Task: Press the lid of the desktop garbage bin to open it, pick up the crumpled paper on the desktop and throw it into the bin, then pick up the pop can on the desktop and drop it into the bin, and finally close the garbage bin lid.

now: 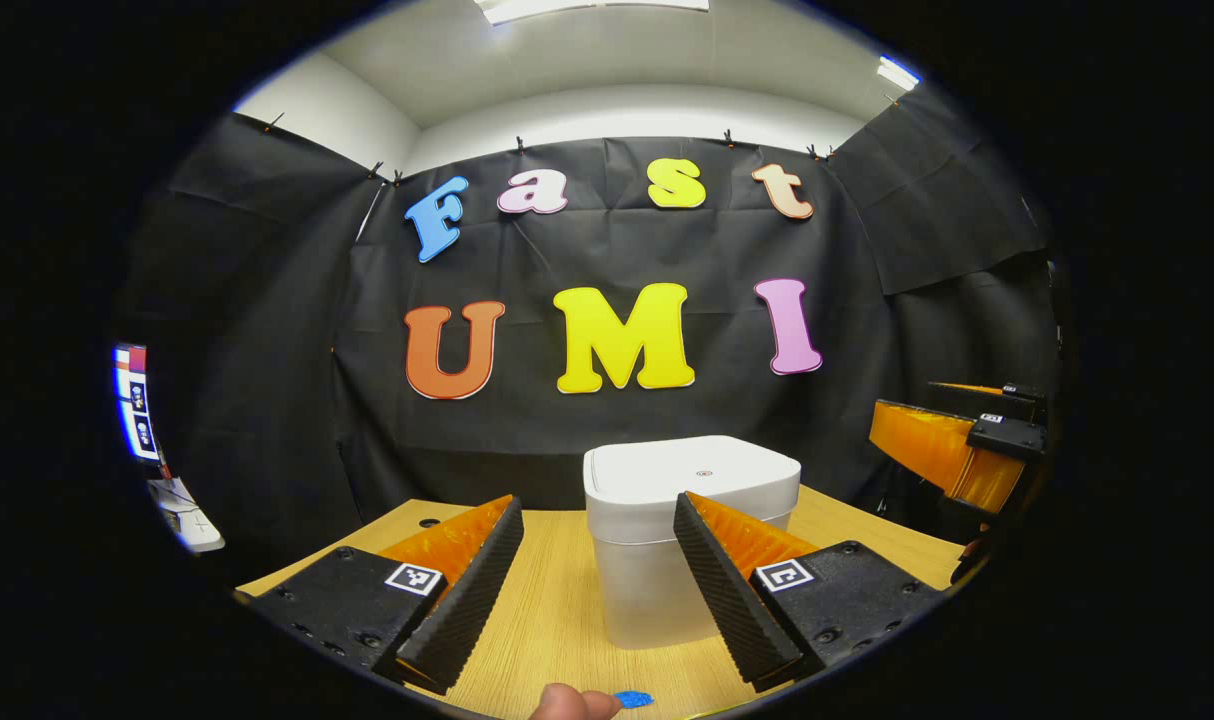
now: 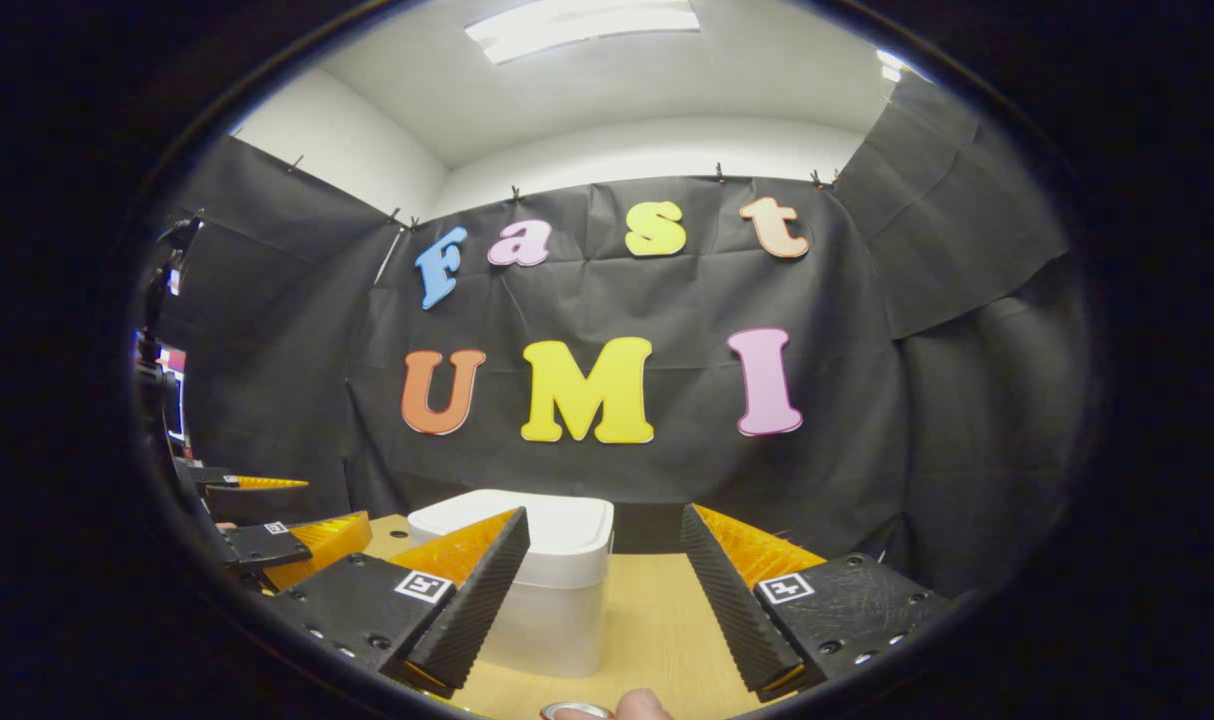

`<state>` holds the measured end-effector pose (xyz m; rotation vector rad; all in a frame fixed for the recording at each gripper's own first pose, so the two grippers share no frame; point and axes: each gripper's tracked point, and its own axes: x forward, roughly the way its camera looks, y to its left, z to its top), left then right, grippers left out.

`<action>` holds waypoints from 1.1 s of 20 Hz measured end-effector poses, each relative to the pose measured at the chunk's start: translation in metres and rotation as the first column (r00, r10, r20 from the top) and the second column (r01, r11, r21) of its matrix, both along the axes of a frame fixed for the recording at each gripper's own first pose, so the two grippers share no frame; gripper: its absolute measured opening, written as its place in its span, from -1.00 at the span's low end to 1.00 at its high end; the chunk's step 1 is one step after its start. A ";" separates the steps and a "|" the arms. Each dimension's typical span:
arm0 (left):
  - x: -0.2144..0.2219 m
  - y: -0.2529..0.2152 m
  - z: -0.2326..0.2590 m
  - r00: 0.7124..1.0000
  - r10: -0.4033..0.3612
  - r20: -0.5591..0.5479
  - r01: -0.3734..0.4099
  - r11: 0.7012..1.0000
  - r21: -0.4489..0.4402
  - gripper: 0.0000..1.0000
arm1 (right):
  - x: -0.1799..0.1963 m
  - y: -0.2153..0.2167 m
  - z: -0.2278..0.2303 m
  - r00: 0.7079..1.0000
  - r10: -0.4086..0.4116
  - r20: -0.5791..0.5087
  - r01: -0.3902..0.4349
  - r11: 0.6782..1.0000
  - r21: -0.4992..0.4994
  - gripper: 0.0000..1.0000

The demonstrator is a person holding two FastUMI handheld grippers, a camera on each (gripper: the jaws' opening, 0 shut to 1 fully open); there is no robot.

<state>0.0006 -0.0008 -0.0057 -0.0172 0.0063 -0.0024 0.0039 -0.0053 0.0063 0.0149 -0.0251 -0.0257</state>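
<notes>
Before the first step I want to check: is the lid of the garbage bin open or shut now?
Shut. The lid lies flat and level on the garbage bin, with no gap at its rim.

Closed bin (image 1: pixel 667 540) mid-desk (image 1: pixel 557 600); bare wood on either side.

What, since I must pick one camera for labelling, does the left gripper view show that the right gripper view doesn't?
Left gripper view: a small blue object at the bottom edge, and the right gripper at the right edge.
Right gripper view: a metal rim, probably the pop can, at the bottom edge, and the left gripper at the left edge.
Both: the white bin with its lid down, standing on the wooden table, framed by that camera's own open fingers.
</notes>
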 end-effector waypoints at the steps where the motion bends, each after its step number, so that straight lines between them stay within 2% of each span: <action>1: 0.000 0.000 -0.001 1.000 -0.002 -0.003 0.002 1.000 0.002 0.95 | 0.000 -0.001 -0.001 1.000 -0.002 -0.002 0.002 1.000 0.005 0.90; 10: -0.003 0.003 0.000 1.000 0.018 -0.004 -0.018 1.000 0.013 0.95 | 0.023 0.016 -0.009 0.999 0.038 -0.034 -0.038 0.999 -0.001 0.89; 15: -0.003 0.009 -0.006 0.999 0.034 -0.014 -0.034 0.999 0.015 0.94 | 0.058 0.020 -0.011 0.997 0.049 -0.061 -0.051 0.999 -0.019 0.94; 22: -0.002 0.022 -0.018 0.997 0.063 -0.040 -0.063 0.998 0.006 0.96 | 0.110 0.046 -0.030 0.986 0.096 -0.135 -0.105 0.993 -0.062 0.89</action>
